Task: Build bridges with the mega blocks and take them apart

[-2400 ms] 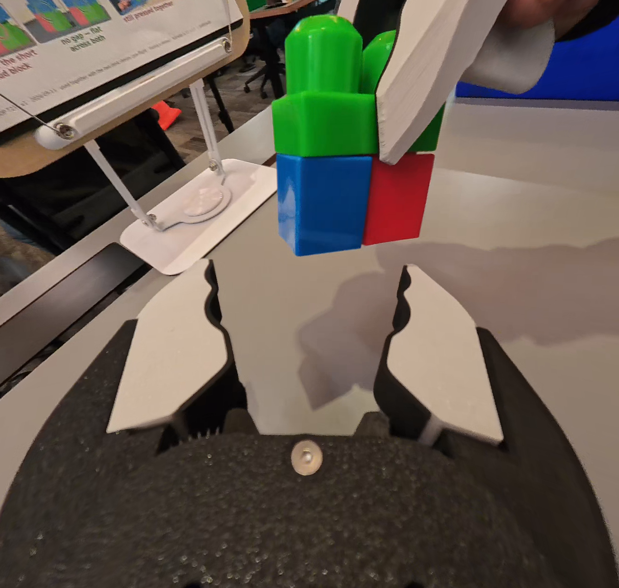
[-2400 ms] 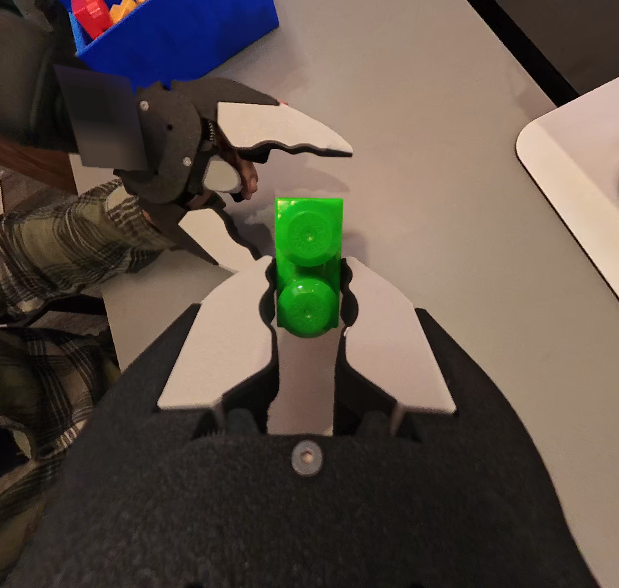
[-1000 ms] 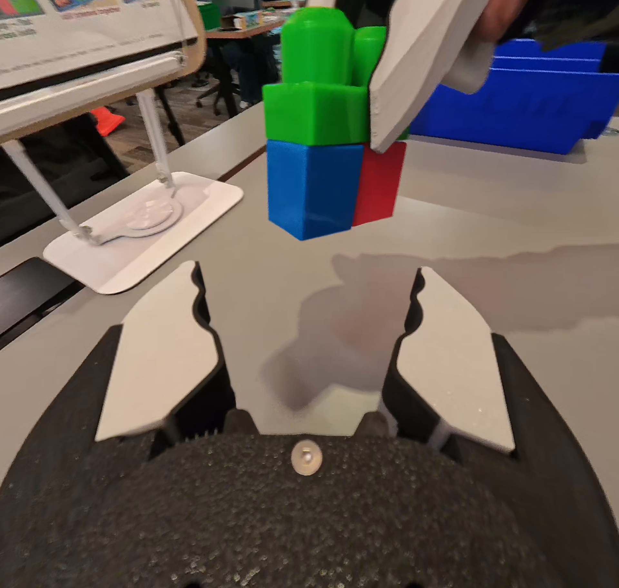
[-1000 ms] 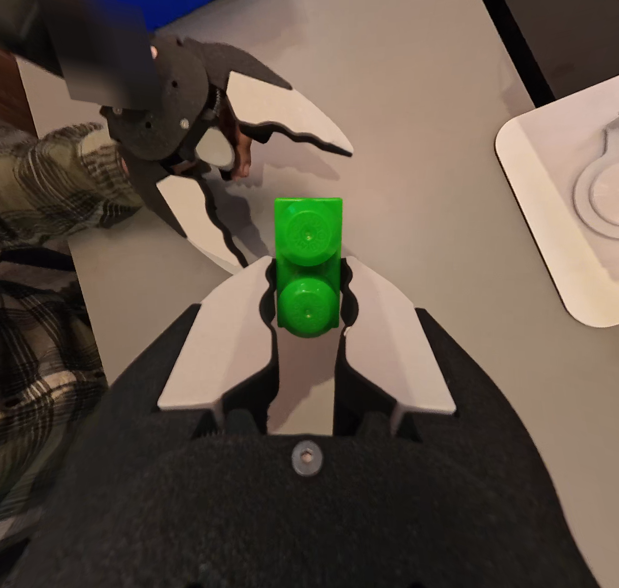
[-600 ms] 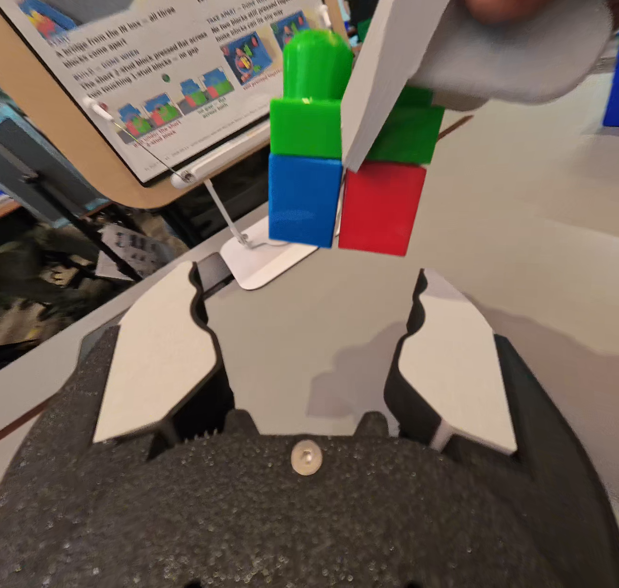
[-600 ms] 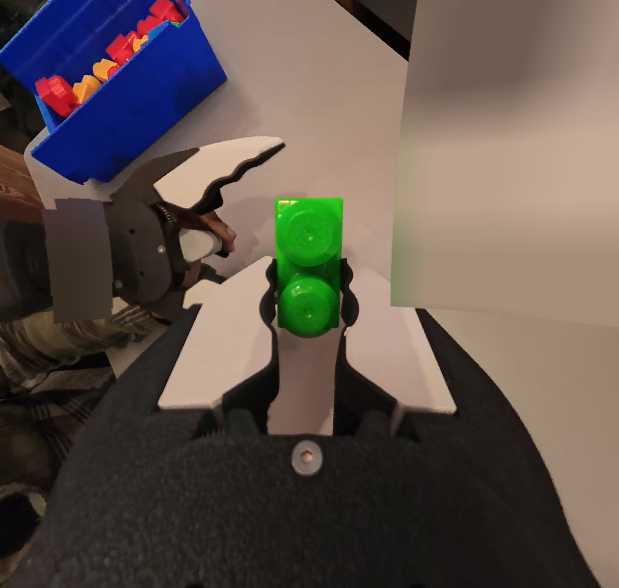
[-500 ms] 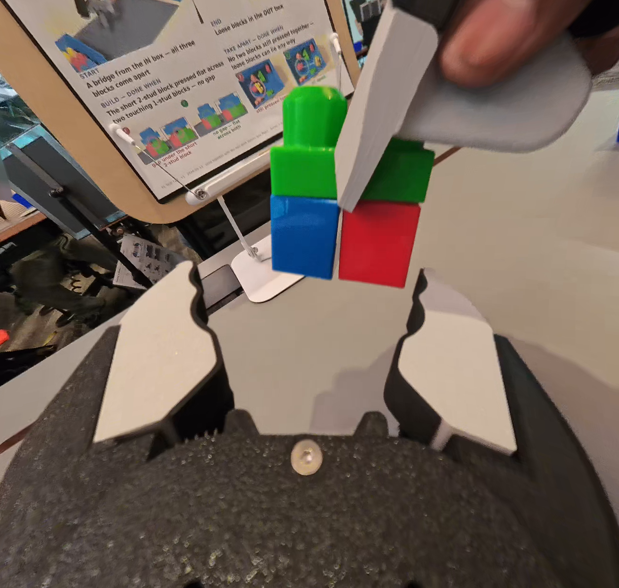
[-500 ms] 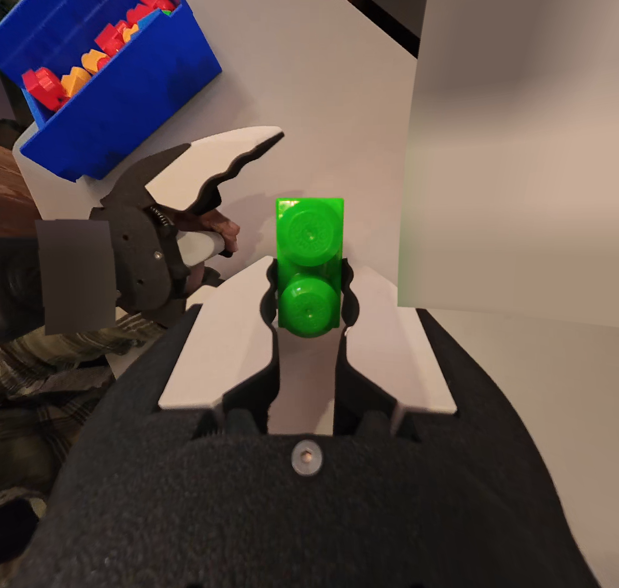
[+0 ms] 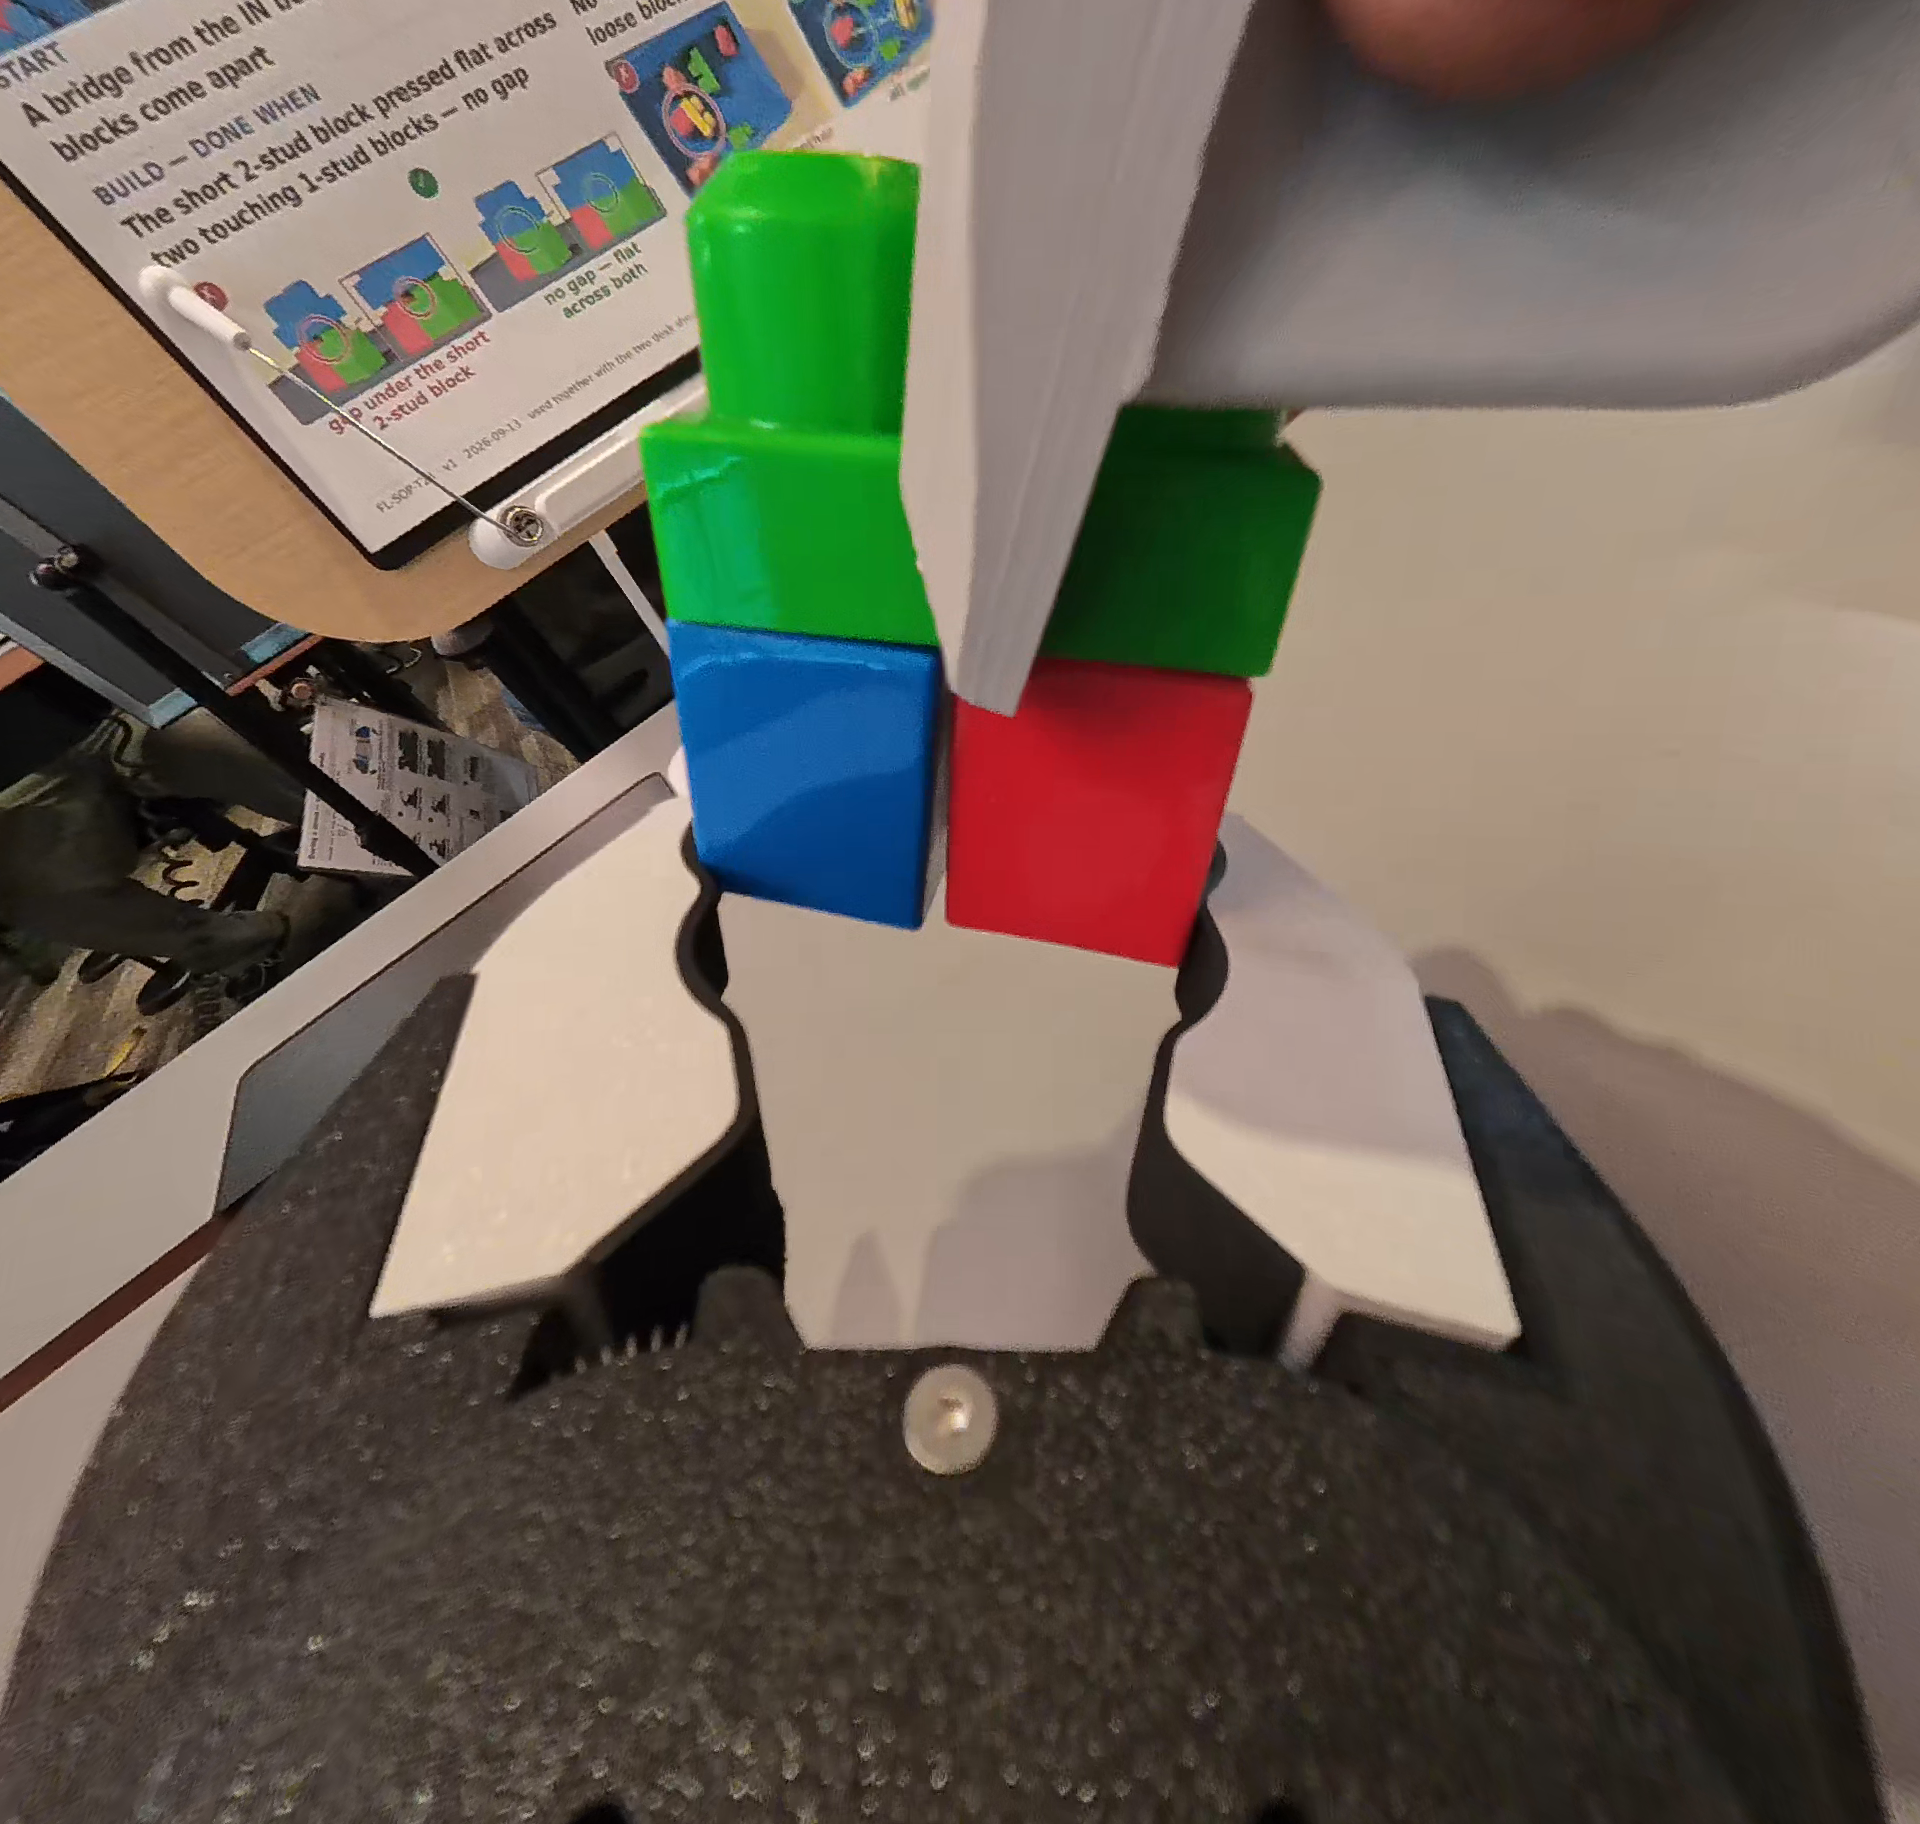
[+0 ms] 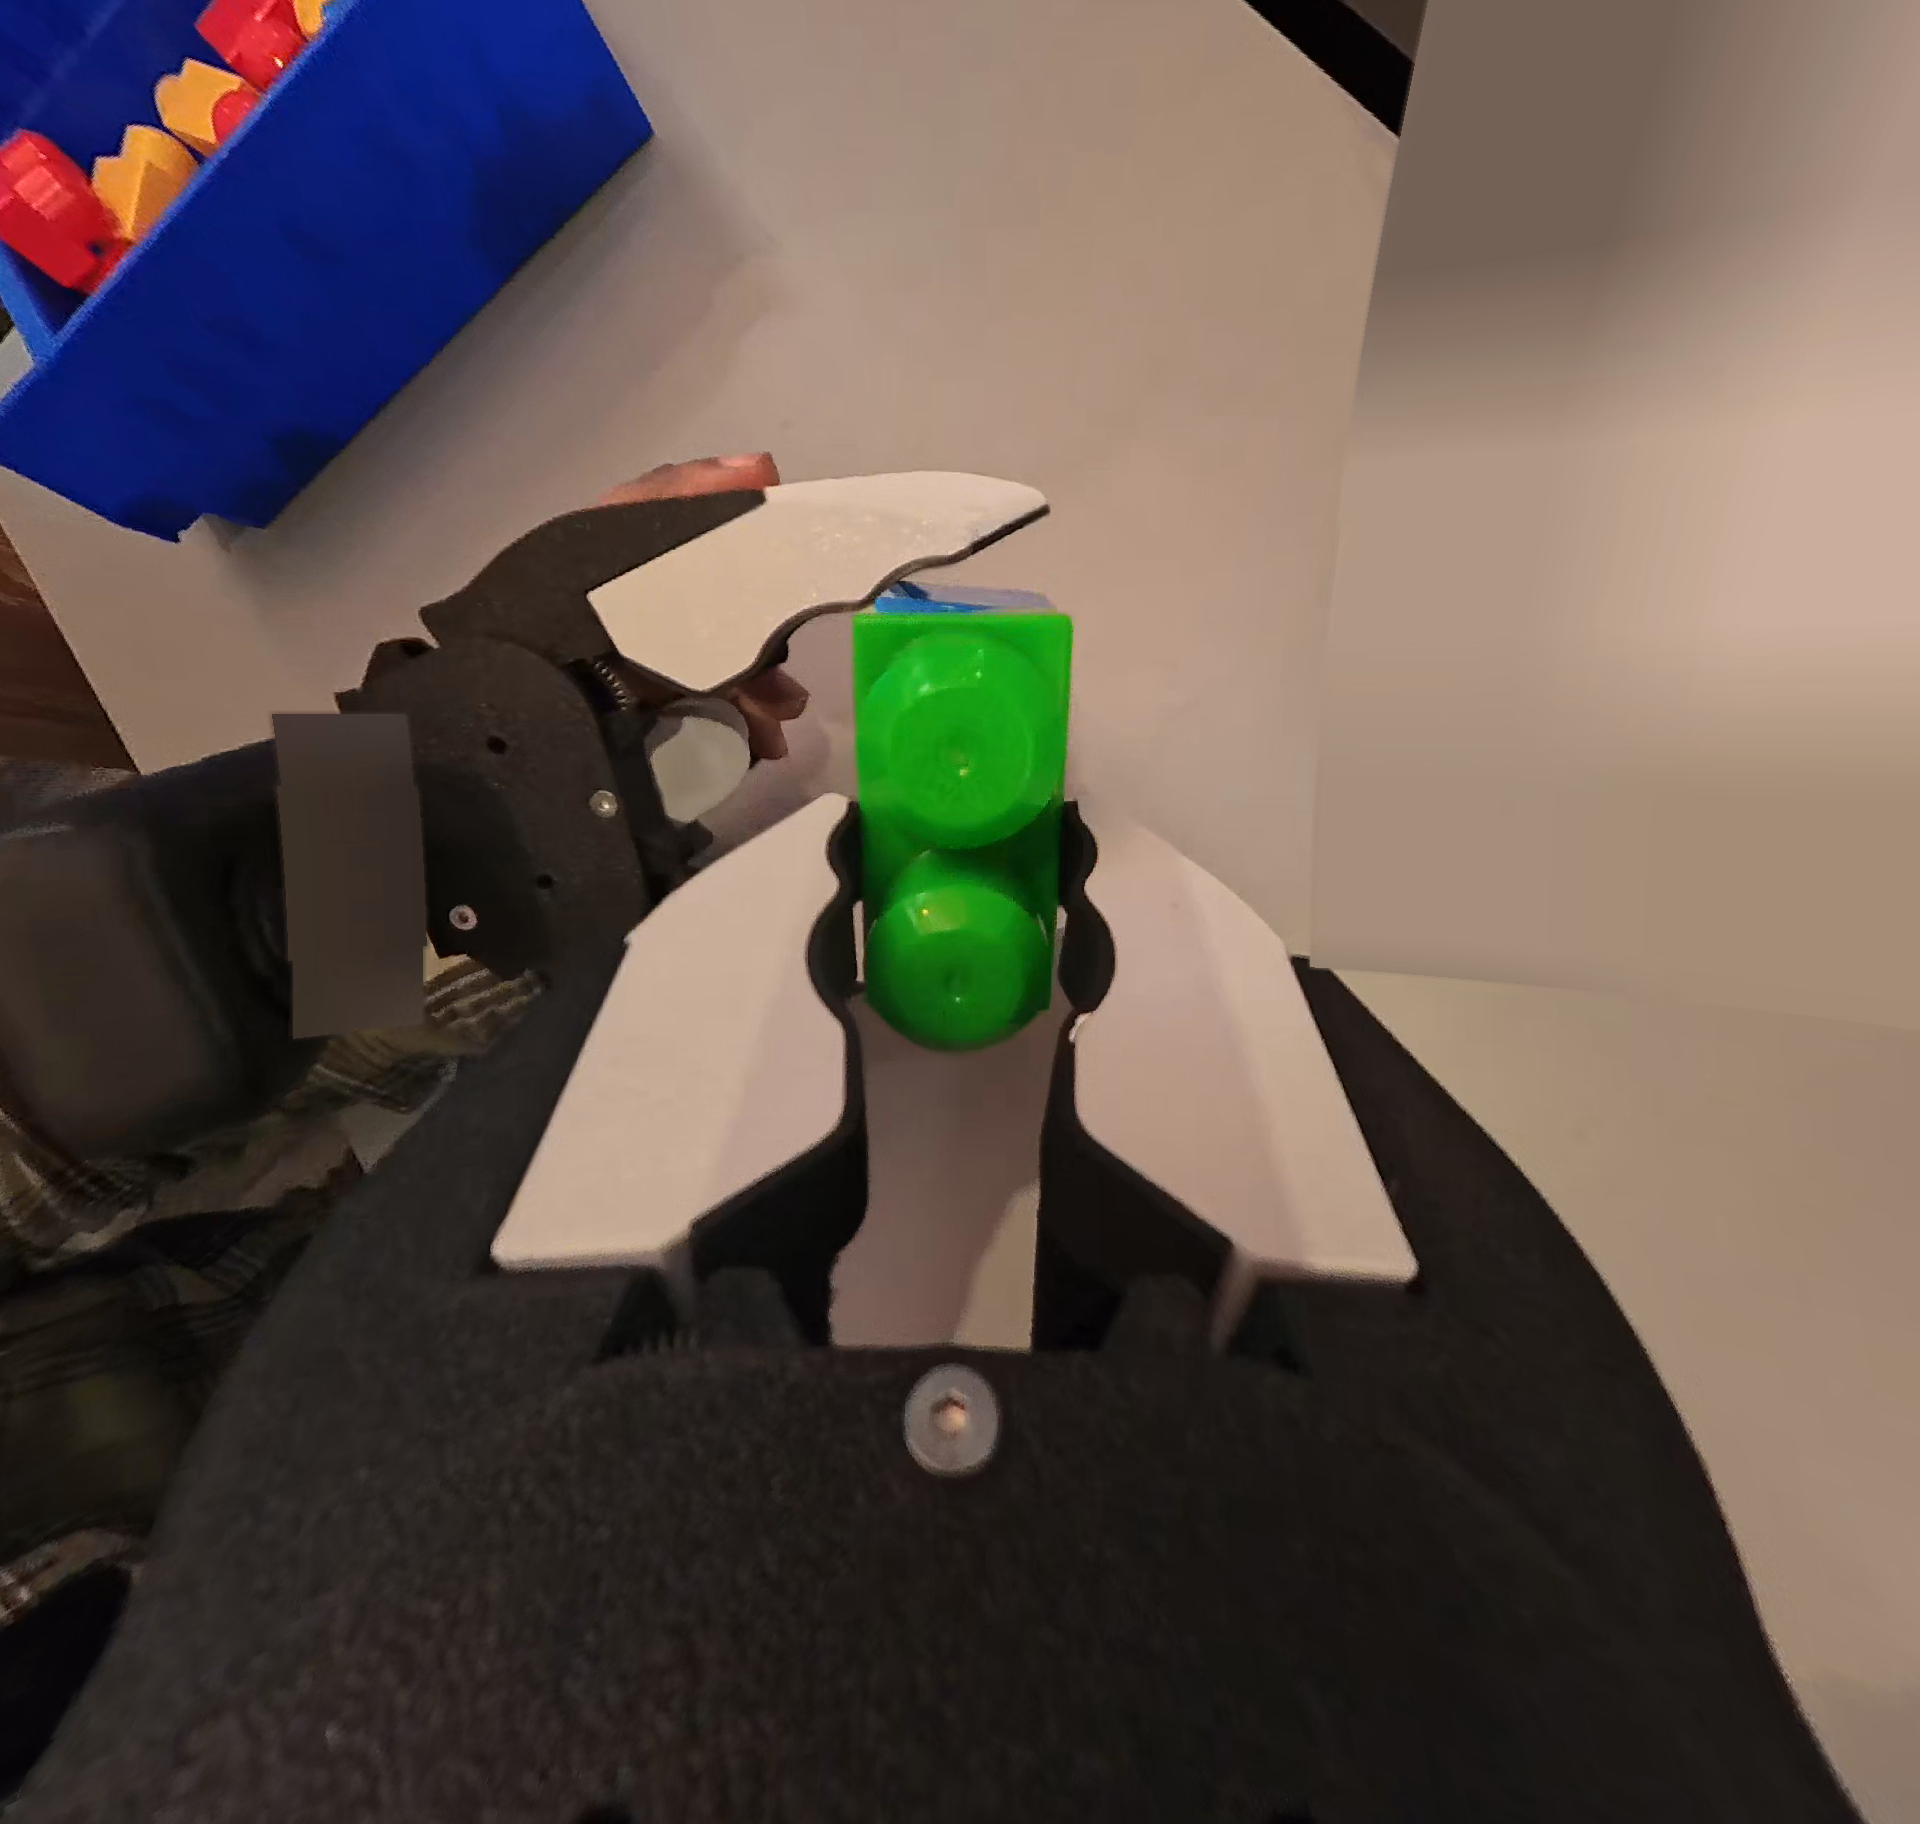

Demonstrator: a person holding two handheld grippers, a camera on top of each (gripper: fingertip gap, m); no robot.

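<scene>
A small bridge is held in the air: a green two-stud block [image 9: 779,527] sits across a blue block [image 9: 805,766] and a red block [image 9: 1091,808] that touch side by side. My right gripper [image 10: 961,839] is shut on the green block [image 10: 961,725] from above; one of its white fingers [image 9: 1039,320] crosses the front of the bridge. My left gripper [image 9: 951,870] has its fingertips against the outer sides of the blue and red blocks, low down. From the right wrist view only its upper finger [image 10: 831,559] shows, touching the blue block [image 10: 966,598].
A blue bin [image 10: 343,247] with red and orange blocks stands on the grey table [image 9: 1558,735]. An instruction board [image 9: 312,164] on a stand is just behind the bridge; its pale back [image 10: 1662,424] fills the right side. A plaid sleeve [image 10: 156,1203] is at left. Tip to tip, the grippers are about 5 cm apart.
The left gripper has moved up to the bridge and narrowed its fingers around the blue and red blocks. The right gripper kept its hold on the green block.
</scene>
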